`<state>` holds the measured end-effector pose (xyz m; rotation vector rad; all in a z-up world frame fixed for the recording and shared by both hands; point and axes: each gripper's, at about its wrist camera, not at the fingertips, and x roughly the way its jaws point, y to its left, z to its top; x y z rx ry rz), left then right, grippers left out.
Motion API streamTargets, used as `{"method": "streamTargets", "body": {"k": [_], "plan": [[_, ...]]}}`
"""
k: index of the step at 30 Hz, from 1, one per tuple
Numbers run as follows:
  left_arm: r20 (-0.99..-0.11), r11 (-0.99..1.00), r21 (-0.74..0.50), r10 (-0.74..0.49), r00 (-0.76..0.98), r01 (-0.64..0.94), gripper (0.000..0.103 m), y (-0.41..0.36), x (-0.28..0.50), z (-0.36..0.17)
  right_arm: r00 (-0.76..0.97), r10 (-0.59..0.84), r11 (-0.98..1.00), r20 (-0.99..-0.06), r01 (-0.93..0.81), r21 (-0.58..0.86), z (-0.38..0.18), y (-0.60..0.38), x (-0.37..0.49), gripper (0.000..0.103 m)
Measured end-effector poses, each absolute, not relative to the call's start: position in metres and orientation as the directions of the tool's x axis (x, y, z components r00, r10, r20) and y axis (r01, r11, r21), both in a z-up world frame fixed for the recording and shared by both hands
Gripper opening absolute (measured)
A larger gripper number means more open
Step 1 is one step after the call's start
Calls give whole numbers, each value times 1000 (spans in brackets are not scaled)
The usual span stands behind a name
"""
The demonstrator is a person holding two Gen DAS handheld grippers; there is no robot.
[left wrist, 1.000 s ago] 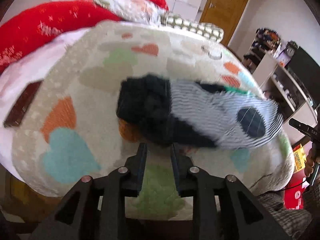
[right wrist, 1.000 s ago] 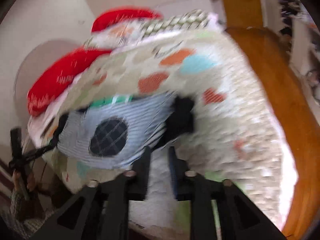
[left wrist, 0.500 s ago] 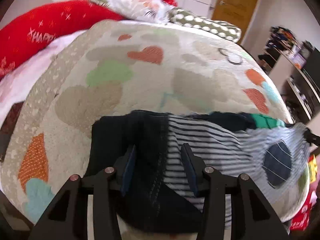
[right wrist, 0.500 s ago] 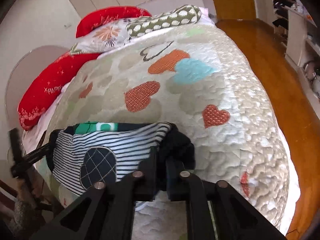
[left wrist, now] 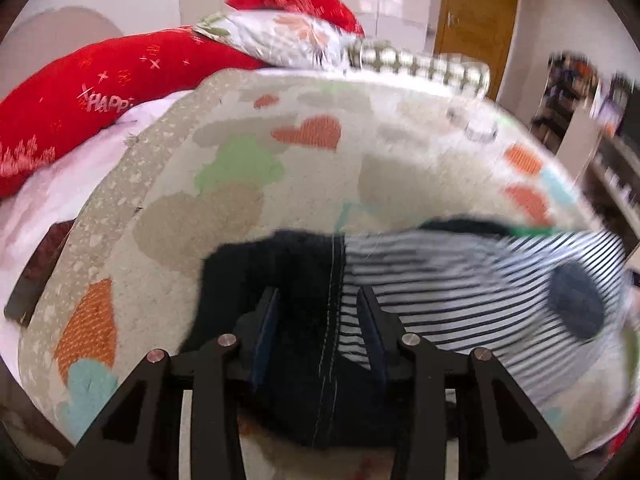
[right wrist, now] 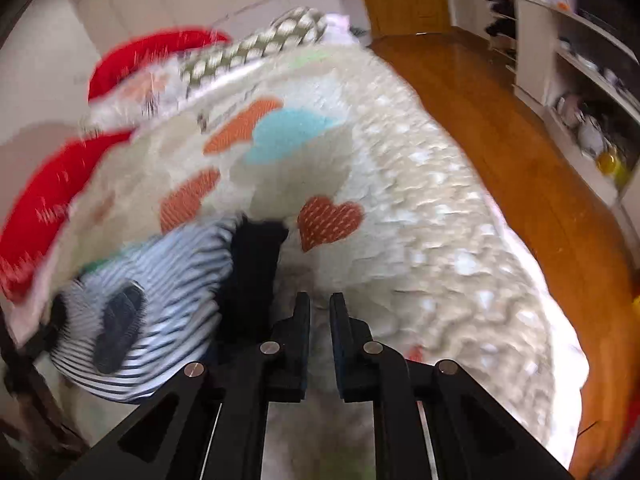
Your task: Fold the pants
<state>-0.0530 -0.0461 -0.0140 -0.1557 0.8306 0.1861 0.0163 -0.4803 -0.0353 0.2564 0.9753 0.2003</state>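
Note:
The pants (left wrist: pixel 460 292) are striped navy and white with a dark oval knee patch and a dark navy cuff. They lie on the heart-patterned quilt (left wrist: pixel 248 184). My left gripper (left wrist: pixel 318 300) is open, its fingers straddling the dark cuff end. In the right wrist view the pants (right wrist: pixel 168 280) lie left of my right gripper (right wrist: pixel 319 306), which is nearly shut with a narrow gap, empty, over bare quilt (right wrist: pixel 420 240) beside the dark cuff.
Red bolster pillows (left wrist: pixel 100 92) and floral and dotted pillows (left wrist: pixel 292 40) lie at the bed's head. A dark flat object (left wrist: pixel 36 276) lies at the left edge. Wooden floor (right wrist: pixel 500 120) and shelves (right wrist: pixel 580 80) are to the right.
My left gripper has opened wider over the cuff. My right gripper has come off the pants and swung right, now over bare quilt. The pants lie flatter on the quilt.

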Motion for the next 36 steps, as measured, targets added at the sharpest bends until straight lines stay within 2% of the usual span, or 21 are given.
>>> {"method": "streamTargets", "body": {"k": [2, 5, 6, 7, 8, 9, 12, 14, 15, 17, 20, 25, 31, 36], "plan": [[-705, 964, -120, 86, 704, -237, 40, -42, -67, 10, 624, 242, 960, -743, -40, 279, -8, -487, 4, 12], [-678, 961, -183, 29, 734, -207, 59, -46, -72, 27, 656, 342, 928, -673, -121, 354, 18, -476, -2, 12], [-681, 962, -189, 16, 732, -197, 63, -48, -70, 26, 643, 396, 907, -656, -161, 390, 22, -468, 0, 18], [-694, 964, -183, 11, 719, -191, 63, -52, -65, 20, 614, 453, 882, -646, -201, 427, 21, -456, 3, 23], [-711, 966, -169, 19, 703, -196, 63, -55, -61, 14, 585, 491, 863, -645, -227, 451, 17, -445, 7, 35], [-734, 966, -152, 33, 678, -211, 63, -57, -57, 5, 557, 514, 852, -652, -241, 465, 11, -433, 12, 39], [-803, 958, -118, 63, 592, -262, 63, -53, -49, -30, 492, 516, 854, -701, -231, 466, -17, -412, 23, 39], [-816, 960, -111, 60, 575, -257, 63, -52, -51, -45, 468, 460, 884, -755, -161, 438, -41, -414, 25, 38], [-808, 966, -80, 82, 583, -246, 63, -58, -53, -42, 468, 449, 887, -761, -135, 441, -48, -417, 21, 36], [-806, 970, -65, 88, 585, -234, 63, -62, -54, -35, 495, 492, 853, -717, -111, 509, -49, -429, 16, 37], [-782, 967, -138, 25, 622, -212, 63, -64, -59, -10, 564, 508, 821, -650, -91, 563, -31, -446, 3, 41], [-747, 973, -214, -102, 656, -92, 64, -89, -48, 28, 616, 454, 850, -644, -83, 521, -12, -462, -11, 56], [-771, 963, -258, -256, 583, 81, 64, -155, 1, 45, 608, 423, 867, -672, -55, 496, -29, -476, -25, 60], [-808, 942, -255, -331, 487, 218, 64, -233, 50, 43, 568, 470, 841, -676, -55, 538, -50, -476, -17, 60]]}}
